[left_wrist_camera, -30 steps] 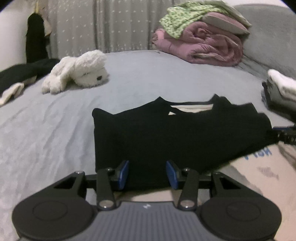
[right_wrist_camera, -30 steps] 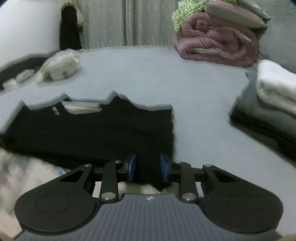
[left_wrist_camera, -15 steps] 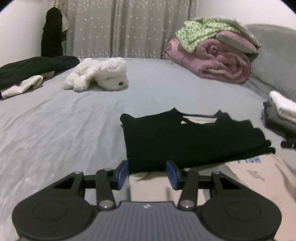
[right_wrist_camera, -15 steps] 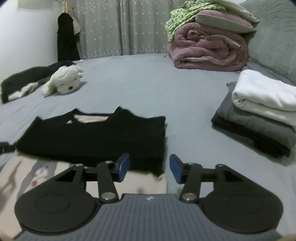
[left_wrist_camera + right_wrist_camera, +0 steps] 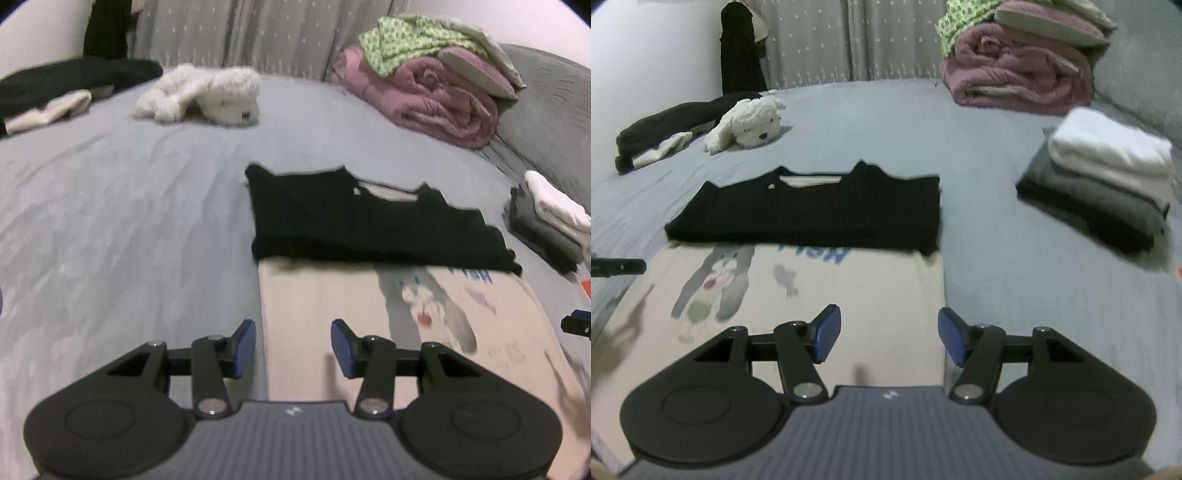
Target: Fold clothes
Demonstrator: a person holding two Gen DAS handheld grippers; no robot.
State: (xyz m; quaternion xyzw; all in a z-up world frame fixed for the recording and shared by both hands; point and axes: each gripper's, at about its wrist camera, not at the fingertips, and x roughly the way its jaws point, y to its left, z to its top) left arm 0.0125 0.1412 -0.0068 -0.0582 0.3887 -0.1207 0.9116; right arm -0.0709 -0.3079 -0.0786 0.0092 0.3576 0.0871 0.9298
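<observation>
A cream T-shirt (image 5: 332, 306) (image 5: 871, 288) with a cartoon print lies flat on the grey bed, its black upper half (image 5: 354, 221) (image 5: 820, 214) folded over toward the far side. My left gripper (image 5: 293, 349) hovers open over the shirt's near left edge, nothing between its blue pads. Over the shirt's near right edge my right gripper (image 5: 889, 338) has its jaws opening, with nothing between them. The right gripper's tip (image 5: 576, 325) shows at the left wrist view's right edge, and the left gripper's tip (image 5: 617, 266) at the right wrist view's left edge.
A stack of folded clothes, white on grey (image 5: 1104, 173) (image 5: 550, 218), sits to the right. A white plush toy (image 5: 207, 96) (image 5: 750, 123) and dark clothes (image 5: 672, 125) lie far left. Rolled pink bedding (image 5: 436, 99) (image 5: 1019, 74) is at the back.
Both grippers let go of the black fold and drew back toward the near edge, so more of the cream printed half shows. The right gripper's jaws widened.
</observation>
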